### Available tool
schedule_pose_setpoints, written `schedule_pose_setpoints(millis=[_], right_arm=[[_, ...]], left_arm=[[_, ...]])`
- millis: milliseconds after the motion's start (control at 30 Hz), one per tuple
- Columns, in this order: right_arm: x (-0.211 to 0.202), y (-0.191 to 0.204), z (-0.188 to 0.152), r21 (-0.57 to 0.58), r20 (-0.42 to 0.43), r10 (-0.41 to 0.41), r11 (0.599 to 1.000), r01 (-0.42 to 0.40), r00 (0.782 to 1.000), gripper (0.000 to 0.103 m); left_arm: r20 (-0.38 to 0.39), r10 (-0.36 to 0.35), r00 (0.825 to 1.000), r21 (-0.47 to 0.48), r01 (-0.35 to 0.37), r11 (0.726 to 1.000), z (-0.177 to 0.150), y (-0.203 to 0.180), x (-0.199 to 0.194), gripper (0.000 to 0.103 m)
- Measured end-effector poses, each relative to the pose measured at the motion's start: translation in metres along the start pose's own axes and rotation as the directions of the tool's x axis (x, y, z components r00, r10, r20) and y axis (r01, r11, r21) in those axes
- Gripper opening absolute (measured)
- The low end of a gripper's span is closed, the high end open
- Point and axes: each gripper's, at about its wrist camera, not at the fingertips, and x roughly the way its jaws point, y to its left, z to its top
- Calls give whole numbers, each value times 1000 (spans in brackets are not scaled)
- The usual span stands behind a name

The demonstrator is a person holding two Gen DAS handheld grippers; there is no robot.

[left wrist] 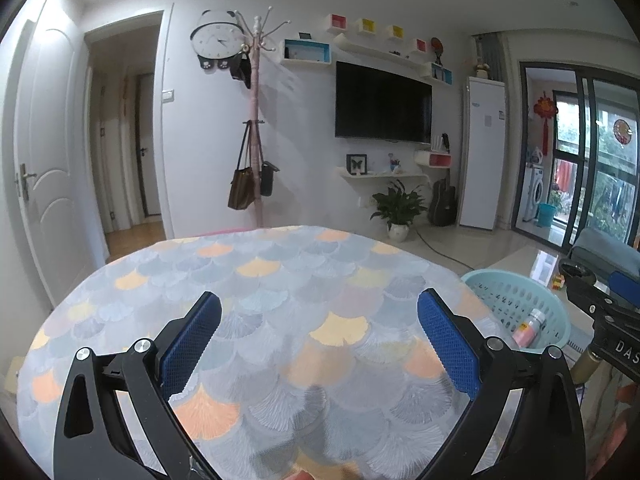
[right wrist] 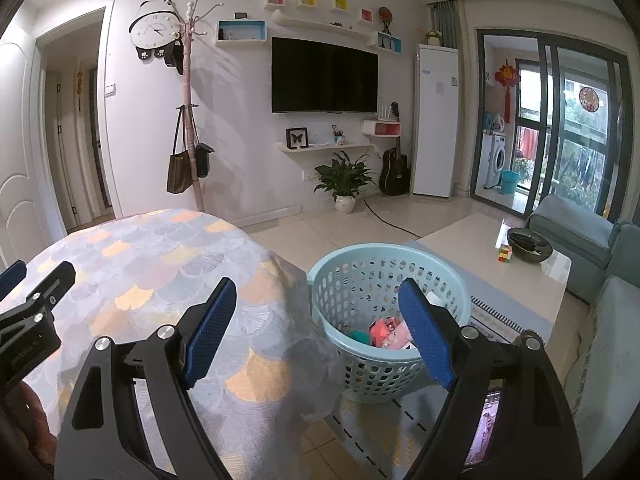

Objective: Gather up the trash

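A light blue plastic basket (right wrist: 348, 276) stands on the floor right of the table. It holds pink and red packaging (right wrist: 386, 330) and a small pink bottle (left wrist: 530, 326); the basket also shows in the left wrist view (left wrist: 496, 284). My left gripper (left wrist: 320, 320) is open and empty above the table with the fan-patterned cloth (left wrist: 280, 280). My right gripper (right wrist: 316, 312) is open and empty, over the table's right edge and the basket. The right gripper shows at the far right of the left wrist view (left wrist: 600, 308).
A low white coffee table (right wrist: 472, 248) with a dark bowl (right wrist: 528, 244) and a small cube stands behind the basket. A grey sofa (right wrist: 608, 320) is at the right. A potted plant (right wrist: 346, 184), guitar and coat rack (right wrist: 188, 120) stand by the far wall.
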Motion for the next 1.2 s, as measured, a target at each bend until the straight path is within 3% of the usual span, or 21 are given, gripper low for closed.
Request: schedule_pose_setpoints(millis=[1200], right_arm=[[3,0,-4,-13,-8,-18,1000,18,1000,79]], left_arm=[[3,-4,1000,-5,4,1000,3,1,-1,95]])
